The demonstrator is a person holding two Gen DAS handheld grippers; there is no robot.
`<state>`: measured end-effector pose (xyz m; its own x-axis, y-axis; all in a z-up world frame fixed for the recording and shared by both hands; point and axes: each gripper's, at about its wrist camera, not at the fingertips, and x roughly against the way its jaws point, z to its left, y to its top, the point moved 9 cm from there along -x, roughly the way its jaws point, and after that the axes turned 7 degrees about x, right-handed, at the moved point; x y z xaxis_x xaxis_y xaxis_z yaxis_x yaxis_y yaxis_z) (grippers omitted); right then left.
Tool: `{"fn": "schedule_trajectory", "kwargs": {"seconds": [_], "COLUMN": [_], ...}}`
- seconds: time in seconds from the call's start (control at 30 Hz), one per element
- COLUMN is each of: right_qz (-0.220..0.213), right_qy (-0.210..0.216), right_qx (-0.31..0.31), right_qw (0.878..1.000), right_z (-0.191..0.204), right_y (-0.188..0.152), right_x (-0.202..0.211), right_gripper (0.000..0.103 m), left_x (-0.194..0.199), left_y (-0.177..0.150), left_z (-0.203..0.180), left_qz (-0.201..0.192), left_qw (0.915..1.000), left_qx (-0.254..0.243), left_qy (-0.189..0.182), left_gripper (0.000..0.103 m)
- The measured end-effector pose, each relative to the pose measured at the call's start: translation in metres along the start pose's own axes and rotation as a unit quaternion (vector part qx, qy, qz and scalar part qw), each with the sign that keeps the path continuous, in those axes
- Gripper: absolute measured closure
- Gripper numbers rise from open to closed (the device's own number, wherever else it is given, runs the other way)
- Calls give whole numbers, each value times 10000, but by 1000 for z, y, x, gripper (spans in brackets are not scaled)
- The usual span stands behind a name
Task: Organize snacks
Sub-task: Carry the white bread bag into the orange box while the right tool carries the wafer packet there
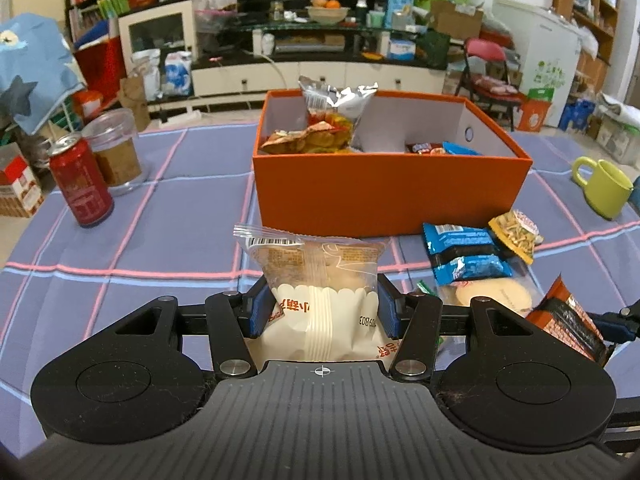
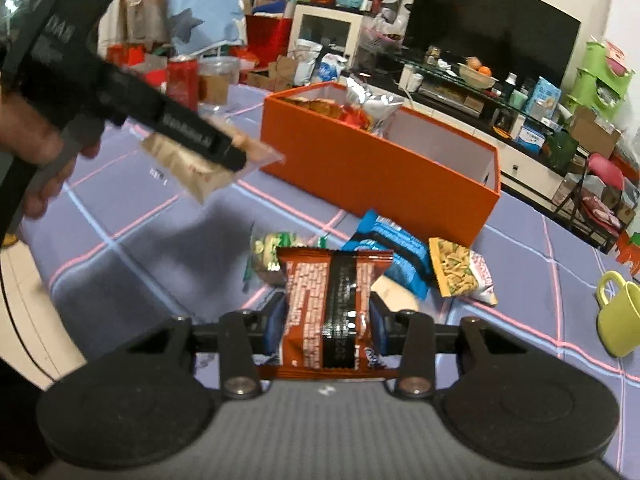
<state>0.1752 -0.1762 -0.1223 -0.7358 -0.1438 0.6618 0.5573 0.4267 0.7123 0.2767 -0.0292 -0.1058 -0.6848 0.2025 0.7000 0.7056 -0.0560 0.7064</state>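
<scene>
My left gripper [image 1: 320,312] is shut on a cream cake packet [image 1: 320,284] with a clear top, held above the cloth in front of the orange box [image 1: 384,188]. The same gripper and packet [image 2: 192,160] show at the left of the right wrist view, carried by a hand. My right gripper [image 2: 326,320] is shut on a brown and black snack packet [image 2: 332,304], also seen at the left view's right edge [image 1: 568,324]. The box holds several snacks [image 1: 320,128]. On the cloth lie a blue packet [image 1: 464,256], a yellow packet [image 1: 516,236] and a green packet [image 2: 268,256].
A red can [image 1: 80,184] and a clear jar [image 1: 116,152] stand at the left of the checked tablecloth [image 1: 160,208]. A green mug [image 1: 600,188] sits at the right. Beyond the table are a TV stand, shelves and a folding chair.
</scene>
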Motion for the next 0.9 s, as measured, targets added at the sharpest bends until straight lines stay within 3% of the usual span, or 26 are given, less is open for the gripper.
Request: {"fn": "schedule_trajectory", "kwargs": {"seconds": [0.4, 0.9], "right_qz": [-82, -192], "right_qy": [-104, -264], "right_qx": [-242, -392], "right_qw": [9996, 9987], "right_z": [-11, -15], "right_y": [6, 15], "right_x": [6, 3], "right_gripper": [60, 60], "left_x": [12, 19], "left_y": [3, 5], "left_z": [-11, -9], "left_qz": [-108, -197], "left_qw": [9996, 9994], "left_qx": [-90, -90], "left_qy": [245, 270], "left_gripper": [74, 74]}}
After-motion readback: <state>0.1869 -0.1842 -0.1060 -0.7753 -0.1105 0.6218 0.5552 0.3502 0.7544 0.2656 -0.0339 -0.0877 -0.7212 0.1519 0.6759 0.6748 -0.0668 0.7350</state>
